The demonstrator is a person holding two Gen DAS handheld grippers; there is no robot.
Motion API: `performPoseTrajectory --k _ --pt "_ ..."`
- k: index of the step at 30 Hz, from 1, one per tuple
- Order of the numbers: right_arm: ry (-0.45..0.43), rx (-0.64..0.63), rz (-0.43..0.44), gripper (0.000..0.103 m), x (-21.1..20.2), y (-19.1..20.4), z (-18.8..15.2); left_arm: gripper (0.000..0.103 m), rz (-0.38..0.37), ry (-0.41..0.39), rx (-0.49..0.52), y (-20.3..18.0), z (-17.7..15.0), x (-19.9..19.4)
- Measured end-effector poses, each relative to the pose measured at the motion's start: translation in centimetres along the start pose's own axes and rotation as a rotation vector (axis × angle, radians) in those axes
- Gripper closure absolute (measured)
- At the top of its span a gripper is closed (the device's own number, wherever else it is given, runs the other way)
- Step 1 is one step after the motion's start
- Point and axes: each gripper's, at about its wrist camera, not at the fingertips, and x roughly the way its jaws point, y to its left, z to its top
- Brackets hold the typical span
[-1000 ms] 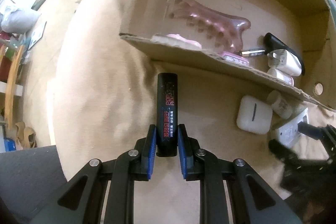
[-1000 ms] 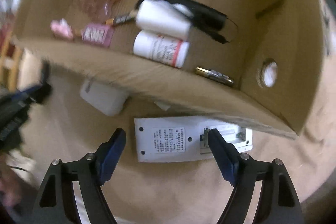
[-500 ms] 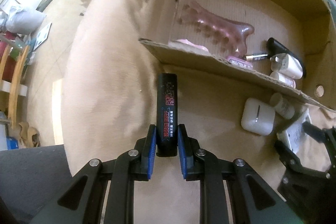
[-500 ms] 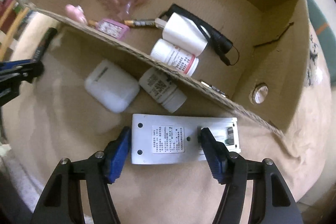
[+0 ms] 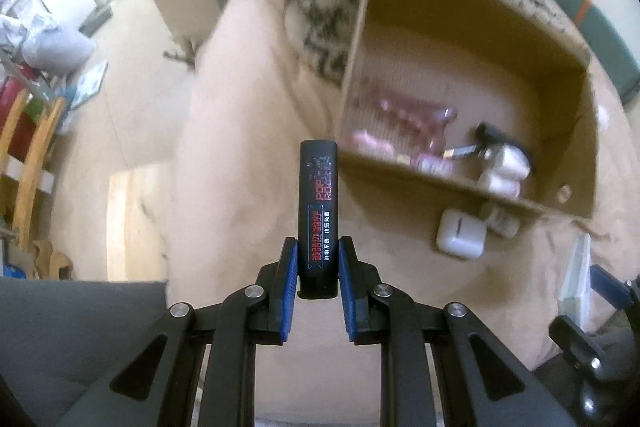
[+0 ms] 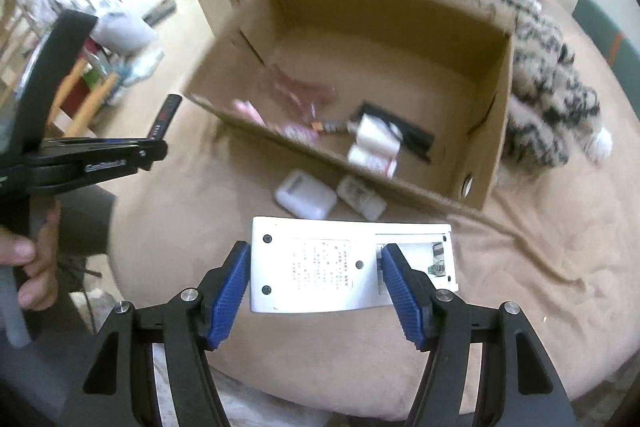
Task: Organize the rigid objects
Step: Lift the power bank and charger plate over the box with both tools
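Observation:
My left gripper (image 5: 318, 247) is shut on the lower end of a black stick (image 5: 319, 195) with red lettering, which it holds upright above the beige cover, left of the cardboard box (image 5: 472, 27). In the right wrist view my right gripper (image 6: 316, 255) is shut on a flat white device (image 6: 312, 239), back side up, lifted off the cover in front of the box (image 6: 400, 7). The left gripper (image 6: 152, 151) and its stick (image 6: 164, 115) show at that view's left. The box holds a pink comb-like piece (image 6: 304, 95), white bottles (image 6: 372, 139) and a black item (image 6: 412, 135).
A white earbud case (image 6: 306, 195) and a small white bottle (image 6: 360, 197) lie on the beige cover (image 6: 540, 235) against the box's near wall. A patterned blanket (image 6: 552, 115) lies right of the box. A person's hand (image 6: 32, 267) grips the left tool's handle.
Both grippers have risen, so the box looks smaller and farther. The right jaws closed on the white device and lifted it off the cover. The left kept hold of the black stick.

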Motion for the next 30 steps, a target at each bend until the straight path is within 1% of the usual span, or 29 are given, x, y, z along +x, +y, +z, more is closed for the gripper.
performPoseTrajectory --k 2,3,5,8,10,13,17,20,22,23,25,28,30 --pt "-0.063 -0.007 0.015 0.033 -1.2 0.0 0.3 0.085 0.002 -0.06 -0.003 0.5 0.5 -2.0" --pt "-0.091 -0.008 0.018 0.033 -1.2 0.4 0.3 0.085 0.004 -0.084 -0.003 0.7 0.8 -2.7" --pt "-0.154 -0.001 0.03 0.033 -2.3 0.4 1.3 0.085 0.008 -0.131 -0.005 1.0 1.5 -4.2" --pt "-0.238 0.047 0.094 0.033 -4.1 -1.2 2.3 0.085 0.006 -0.2 -0.012 1.8 2.8 -6.3" --pt "-0.272 0.084 0.147 0.033 -4.5 -2.4 3.7 0.085 0.002 -0.231 -0.013 2.0 3.7 -6.9" --pt "-0.296 0.148 0.2 0.033 -4.5 -3.9 5.7 0.085 -0.006 -0.268 -0.013 1.6 5.0 -7.9" --pt "-0.311 0.247 0.288 0.033 -3.2 -6.6 8.2 0.085 -0.021 -0.287 -0.009 0.5 6.6 -8.0" --pt "-0.3 0.32 0.329 0.033 -1.5 -8.5 9.4 0.085 -0.038 -0.298 -0.011 -0.2 7.7 -7.6" --pt "-0.272 0.359 0.333 0.033 0.1 -9.5 9.9 0.085 -0.053 -0.296 -0.009 -0.7 8.3 -7.1" --pt "-0.258 0.377 0.329 0.033 1.0 -9.9 9.9 0.085 -0.069 -0.284 -0.009 -1.1 8.8 -6.4" --pt "-0.237 0.407 0.347 0.033 2.6 -10.5 9.6 0.085 -0.083 -0.264 0.006 -1.8 9.3 -5.4" --pt "-0.191 0.454 0.354 0.033 4.9 -10.8 8.6 0.085 -0.08 -0.258 0.044 -3.3 9.9 -3.9" --pt "-0.166 0.463 0.348 0.033 5.7 -10.7 8.4 0.085 -0.087 -0.253 0.066 -4.2 10.1 -2.7"
